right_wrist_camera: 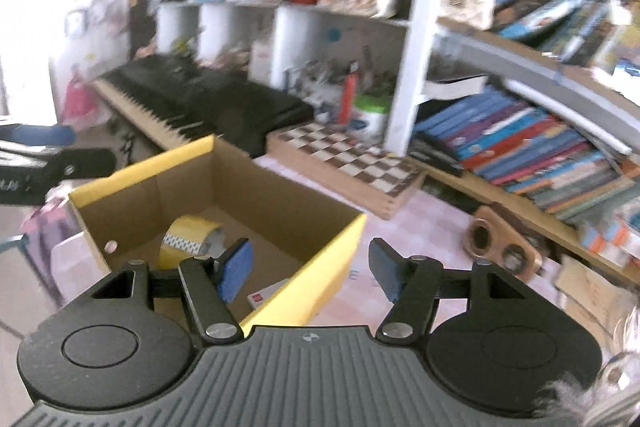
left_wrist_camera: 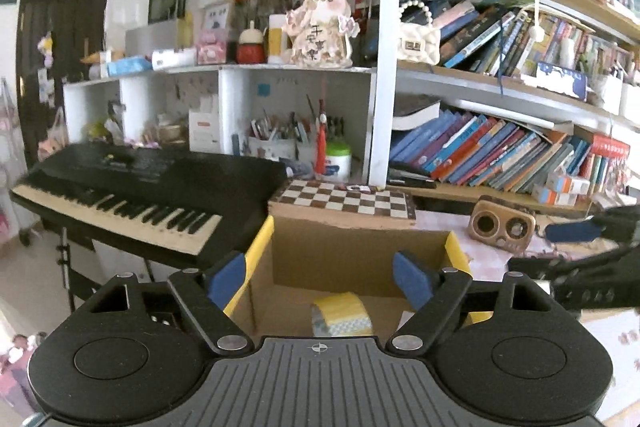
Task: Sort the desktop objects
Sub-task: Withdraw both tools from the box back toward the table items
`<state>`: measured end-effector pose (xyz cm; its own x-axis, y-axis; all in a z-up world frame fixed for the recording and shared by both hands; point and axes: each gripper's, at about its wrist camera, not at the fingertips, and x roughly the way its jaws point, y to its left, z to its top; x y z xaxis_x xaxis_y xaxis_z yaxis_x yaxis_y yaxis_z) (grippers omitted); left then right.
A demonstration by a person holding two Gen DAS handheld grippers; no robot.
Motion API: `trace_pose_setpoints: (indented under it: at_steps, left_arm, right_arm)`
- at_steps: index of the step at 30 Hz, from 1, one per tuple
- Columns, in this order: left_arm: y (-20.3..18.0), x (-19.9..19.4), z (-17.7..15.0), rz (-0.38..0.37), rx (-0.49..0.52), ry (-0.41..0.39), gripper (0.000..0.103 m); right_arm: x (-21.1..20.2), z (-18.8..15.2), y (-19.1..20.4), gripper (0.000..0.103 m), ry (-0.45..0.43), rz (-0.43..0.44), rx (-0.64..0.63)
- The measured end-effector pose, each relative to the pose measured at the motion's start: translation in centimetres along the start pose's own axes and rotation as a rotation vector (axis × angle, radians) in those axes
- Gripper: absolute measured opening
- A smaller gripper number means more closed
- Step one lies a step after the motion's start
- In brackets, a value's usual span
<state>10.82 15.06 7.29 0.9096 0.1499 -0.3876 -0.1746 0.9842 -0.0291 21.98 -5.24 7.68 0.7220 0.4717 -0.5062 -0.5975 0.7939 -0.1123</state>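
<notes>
An open cardboard box with yellow flaps sits on the pink desk. A yellow tape roll lies on its floor. My left gripper hovers over the box's near side, open, with nothing between its blue pads. In the right wrist view the same box holds the tape roll and a small red-and-white item near its right wall. My right gripper is open and empty above the box's right yellow flap. Each gripper shows at the edge of the other's view: the right gripper and the left gripper.
A black keyboard stands left of the box and a chessboard behind it. A wooden speaker lies on the desk to the right. Crowded shelves of books and a pen holder rise at the back.
</notes>
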Motion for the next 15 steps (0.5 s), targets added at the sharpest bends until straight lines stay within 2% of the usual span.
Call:
trace_pose_setpoints:
  at_steps: [8,15]
  left_arm:
    - [0.7,-4.2,-1.9,0.010,-0.062,-0.018,0.087]
    - [0.7,-6.9,-4.5,0.042,-0.078,-0.016,0.088]
  right_arm:
    - [-5.7,-2.7,1.3,0.069,-0.090,-0.137,0.139]
    - [-9.9,-6.4,3.3,0.071,-0.111,-0.244,0.240]
